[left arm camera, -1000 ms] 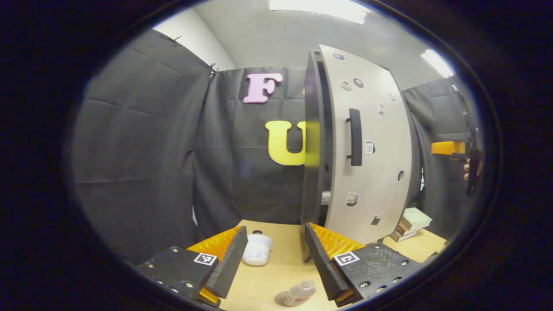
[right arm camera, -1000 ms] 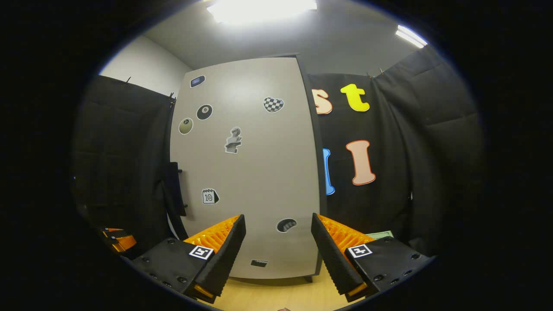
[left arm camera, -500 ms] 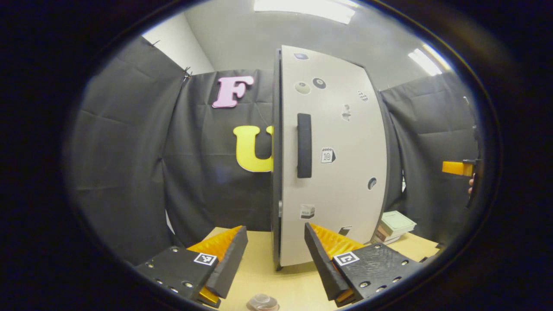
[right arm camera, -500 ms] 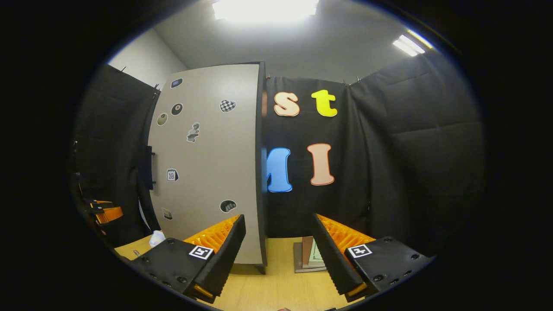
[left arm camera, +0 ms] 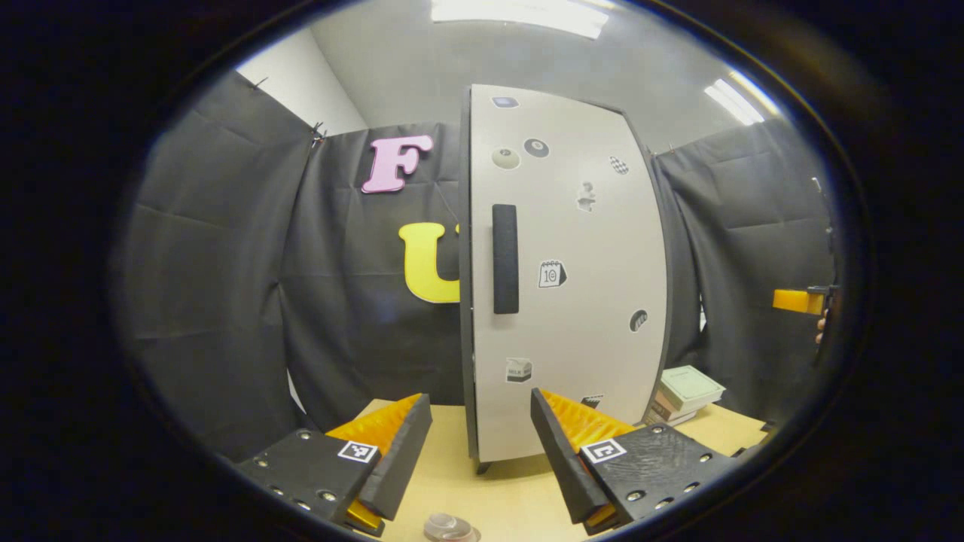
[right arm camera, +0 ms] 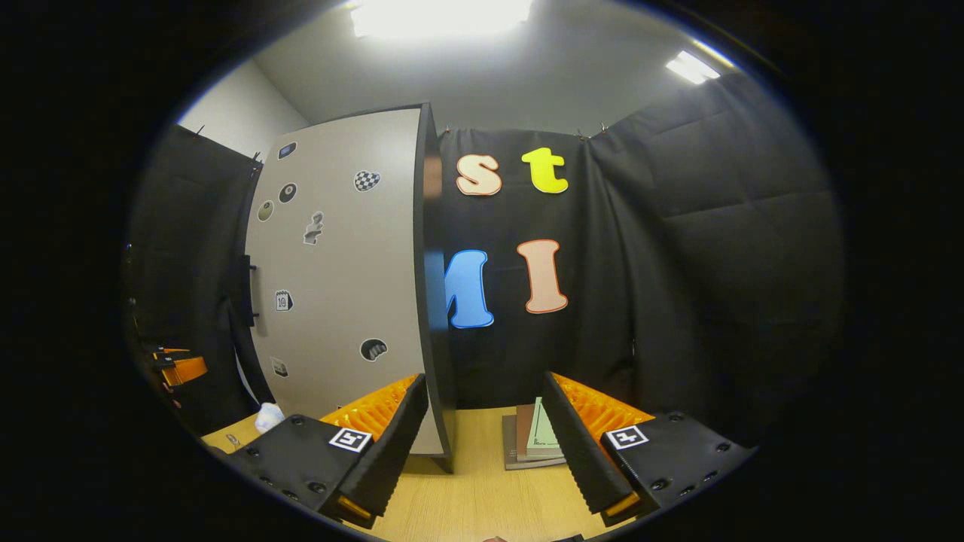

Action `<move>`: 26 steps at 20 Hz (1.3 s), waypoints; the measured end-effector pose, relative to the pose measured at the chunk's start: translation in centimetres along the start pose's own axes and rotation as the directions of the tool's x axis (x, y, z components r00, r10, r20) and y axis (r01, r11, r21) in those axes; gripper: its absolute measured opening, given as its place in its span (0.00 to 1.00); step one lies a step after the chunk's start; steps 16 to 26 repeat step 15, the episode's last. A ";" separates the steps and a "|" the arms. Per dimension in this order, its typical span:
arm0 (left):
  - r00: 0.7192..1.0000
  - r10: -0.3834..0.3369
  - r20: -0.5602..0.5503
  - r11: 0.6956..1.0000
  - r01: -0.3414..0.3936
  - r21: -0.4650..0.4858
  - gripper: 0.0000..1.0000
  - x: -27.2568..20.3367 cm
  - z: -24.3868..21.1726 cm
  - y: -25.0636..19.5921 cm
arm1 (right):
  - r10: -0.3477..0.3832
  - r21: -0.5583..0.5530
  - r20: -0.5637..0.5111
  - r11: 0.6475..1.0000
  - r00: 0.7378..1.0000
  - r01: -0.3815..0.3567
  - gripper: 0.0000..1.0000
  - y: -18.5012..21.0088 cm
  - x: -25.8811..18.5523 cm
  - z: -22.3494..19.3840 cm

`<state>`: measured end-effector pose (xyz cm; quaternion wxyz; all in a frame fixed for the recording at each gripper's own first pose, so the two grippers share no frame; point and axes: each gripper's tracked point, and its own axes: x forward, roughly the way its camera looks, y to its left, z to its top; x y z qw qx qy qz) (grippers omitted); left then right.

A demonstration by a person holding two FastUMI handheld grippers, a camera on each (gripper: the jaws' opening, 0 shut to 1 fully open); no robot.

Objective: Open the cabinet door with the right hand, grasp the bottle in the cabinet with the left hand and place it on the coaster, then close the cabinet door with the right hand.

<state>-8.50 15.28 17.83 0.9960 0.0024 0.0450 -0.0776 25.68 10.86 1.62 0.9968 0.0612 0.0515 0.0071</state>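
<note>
Wooden table (left arm camera: pixel 520 493), sticker-dotted closed cabinet door (left arm camera: pixel 572 316).

- A stack of books (left arm camera: pixel 684 391) lies on the counter (left arm camera: pixel 512 497) to the right of the cabinet; in the right gripper view the books (right arm camera: pixel 536 443) sit near the back curtain.
- A white crumpled cloth (right arm camera: pixel 268 417) rests on the counter's far left in the right gripper view.
- Black curtains (left arm camera: pixel 226 286) hang all round.
- Ceiling light panels (right arm camera: pixel 437 15) glow overhead.
</note>
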 end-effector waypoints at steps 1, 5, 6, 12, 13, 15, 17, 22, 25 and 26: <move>1.000 0.004 0.001 1.000 -0.004 0.000 0.80 -0.1 0.1 0.0 | 0.004 -0.005 -0.001 1.000 1.000 -0.004 0.97 0.1 0.1 0.0; 1.000 0.019 0.006 1.000 -0.019 0.003 0.80 -0.5 0.3 0.3 | 0.027 -0.041 -0.002 0.999 1.000 -0.027 0.97 0.9 0.4 -0.2; 1.000 0.022 0.005 1.000 -0.022 0.003 0.80 -0.5 0.3 0.4 | 0.031 -0.053 -0.005 0.998 1.000 -0.031 0.97 1.1 0.5 -0.4; 0.999 0.039 0.009 0.999 -0.039 0.007 0.80 -0.9 0.6 0.8 | 0.060 -0.069 0.003 0.996 0.998 -0.060 0.97 2.0 0.7 -0.4; 0.999 0.043 0.011 0.999 -0.043 0.008 0.80 -1.0 0.7 1.0 | 0.063 -0.068 0.002 0.996 0.998 -0.063 0.97 2.1 0.8 -0.5; 0.999 0.050 0.013 0.999 -0.050 0.009 0.80 -1.1 0.8 1.2 | 0.069 -0.063 -0.002 0.996 0.998 -0.069 0.97 2.3 0.9 -0.6; 0.999 0.050 0.013 0.999 -0.050 0.009 0.80 -1.1 0.8 1.2 | 0.069 -0.063 -0.002 0.996 0.998 -0.069 0.97 2.3 0.9 -0.6; 0.999 0.050 0.013 0.999 -0.050 0.009 0.80 -1.1 0.8 1.2 | 0.069 -0.063 -0.002 0.996 0.998 -0.069 0.97 2.3 0.9 -0.6; 0.999 0.050 0.013 0.999 -0.050 0.009 0.80 -1.1 0.8 1.2 | 0.069 -0.063 -0.002 0.996 0.998 -0.069 0.97 2.3 0.9 -0.6; 0.999 0.050 0.013 0.999 -0.050 0.009 0.80 -1.1 0.8 1.2 | 0.069 -0.063 -0.002 0.996 0.998 -0.069 0.97 2.3 0.9 -0.6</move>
